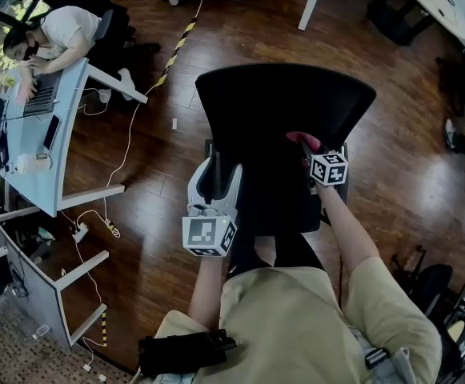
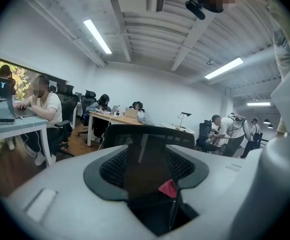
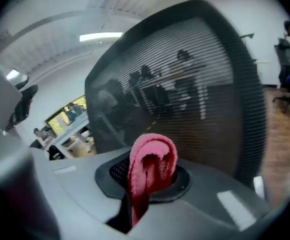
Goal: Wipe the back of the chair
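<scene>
Looks mid-wipe, but hard to grade: no visible difference between wiped and unwiped mesh. Right tongs point(image 3: 152, 178) clamped on a folded pink cloth point(image 3: 153, 154). Cloth up at the rear of the chair point(image 1: 284, 94) back, right side, just under the top edge; contact with the mesh not certain. Left tongs point(image 1: 216, 179) set narrow around a dark chair part lower left, apparently gripping to steady it. Probably left to do: middle, left side and lower part of the back.

Chair on the wood floor point(image 1: 408, 190), well apart from the worktop point(image 1: 70, 126) at the floor's left edge. Person point(image 1: 56, 30) at a laptop point(image 1: 40, 98) there. Cables point(image 1: 128, 146) and striped tape point(image 1: 176, 50) on the floor left of the chair, clear of it. Nothing blocking the back.
</scene>
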`<state>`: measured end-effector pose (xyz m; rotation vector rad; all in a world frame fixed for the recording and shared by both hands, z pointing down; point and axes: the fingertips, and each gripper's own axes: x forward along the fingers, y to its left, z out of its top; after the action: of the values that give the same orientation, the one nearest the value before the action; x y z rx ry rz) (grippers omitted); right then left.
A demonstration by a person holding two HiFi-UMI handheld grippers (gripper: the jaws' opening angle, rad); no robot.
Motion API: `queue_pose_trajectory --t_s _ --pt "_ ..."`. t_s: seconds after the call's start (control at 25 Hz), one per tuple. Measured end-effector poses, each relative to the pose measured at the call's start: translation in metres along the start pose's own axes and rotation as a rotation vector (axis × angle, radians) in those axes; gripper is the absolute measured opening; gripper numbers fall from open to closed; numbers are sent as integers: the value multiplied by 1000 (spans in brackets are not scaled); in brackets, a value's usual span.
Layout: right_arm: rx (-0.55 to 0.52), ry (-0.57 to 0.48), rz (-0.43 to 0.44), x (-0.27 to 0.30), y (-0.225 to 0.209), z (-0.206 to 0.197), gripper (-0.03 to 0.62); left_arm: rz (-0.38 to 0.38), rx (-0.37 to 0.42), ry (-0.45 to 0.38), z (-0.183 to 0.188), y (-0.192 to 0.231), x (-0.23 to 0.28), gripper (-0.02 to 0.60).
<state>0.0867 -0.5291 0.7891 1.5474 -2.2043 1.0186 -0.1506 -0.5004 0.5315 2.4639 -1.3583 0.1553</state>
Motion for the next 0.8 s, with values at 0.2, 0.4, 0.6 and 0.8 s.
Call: queue_pose_trajectory --t_s 0.2,0.4,0.6,0.8 --pt "-39 10 456 86 195 -7 35 42 13 33 -26 24 -7 219" --pt "9 -30 423 138 237 10 35 81 21 64 -40 39 -17 219" --pt "119 -70 216 111 118 9 35 64 -8 83 -56 34 -14 219" --pt "173 -126 -61 6 -48 8 35 -26 -34 100 -71 7 3 218"
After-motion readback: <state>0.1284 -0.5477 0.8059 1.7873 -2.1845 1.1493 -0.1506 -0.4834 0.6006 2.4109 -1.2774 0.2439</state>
